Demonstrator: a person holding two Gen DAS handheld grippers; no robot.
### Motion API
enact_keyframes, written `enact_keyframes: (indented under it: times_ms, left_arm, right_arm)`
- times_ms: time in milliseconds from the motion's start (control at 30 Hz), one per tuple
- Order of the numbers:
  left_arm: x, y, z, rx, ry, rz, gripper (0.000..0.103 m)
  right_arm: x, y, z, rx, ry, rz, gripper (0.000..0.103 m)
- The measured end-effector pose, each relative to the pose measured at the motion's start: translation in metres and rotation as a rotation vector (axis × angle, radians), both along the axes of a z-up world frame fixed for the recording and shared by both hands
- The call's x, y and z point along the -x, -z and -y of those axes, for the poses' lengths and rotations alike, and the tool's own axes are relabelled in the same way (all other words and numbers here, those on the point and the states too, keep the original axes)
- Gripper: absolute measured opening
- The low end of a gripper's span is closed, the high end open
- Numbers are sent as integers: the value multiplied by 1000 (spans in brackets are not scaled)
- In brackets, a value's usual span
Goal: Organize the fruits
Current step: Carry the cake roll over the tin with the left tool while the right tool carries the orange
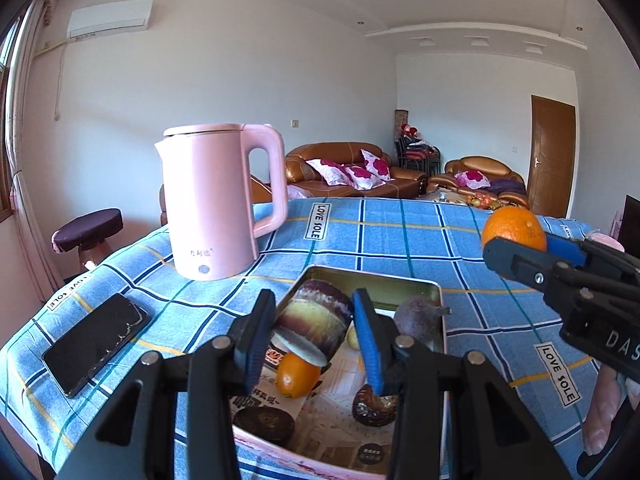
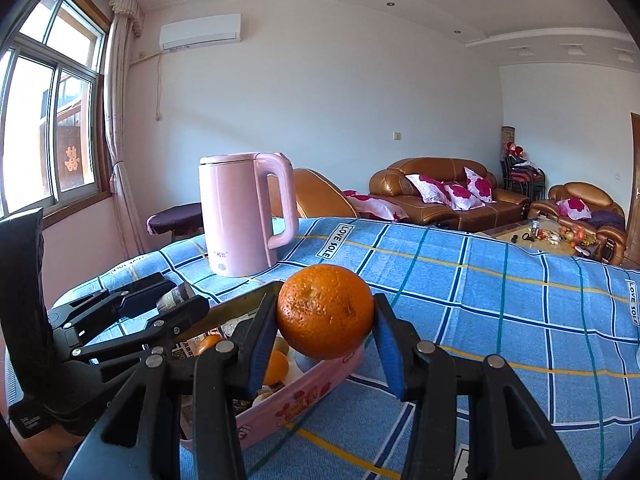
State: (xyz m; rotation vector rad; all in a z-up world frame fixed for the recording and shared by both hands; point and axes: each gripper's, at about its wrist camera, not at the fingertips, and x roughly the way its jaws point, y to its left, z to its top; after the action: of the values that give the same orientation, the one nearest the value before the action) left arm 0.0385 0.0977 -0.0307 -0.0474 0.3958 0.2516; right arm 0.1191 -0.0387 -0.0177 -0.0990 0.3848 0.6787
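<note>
The kettle [image 1: 218,204] and phone [image 1: 96,342] crowd the tin's [image 1: 438,292] left (its right side is bare cloth [image 1: 500,320]); overhead is clear.

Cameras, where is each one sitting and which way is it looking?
Left wrist view: sits on the left gripper, looking along its fingers into the tin box; it holds a sugarcane piece.
Right wrist view: sits on the right gripper, which holds an orange over the box's near wall; the left gripper shows at left.
Both show the pink kettle, blue tablecloth and sofas.
</note>
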Motion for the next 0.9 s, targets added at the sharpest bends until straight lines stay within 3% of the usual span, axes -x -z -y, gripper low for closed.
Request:
enact_keyframes:
  times_ms: [367, 900]
  left_arm:
    - [3, 4, -18, 4, -40, -12, 41]
    - [-3, 18, -28, 24, -28, -73, 42]
  right_arm:
    - [-9, 0, -36, 49, -43, -22, 49]
    - [-23, 29, -63, 115, -43, -125, 49]
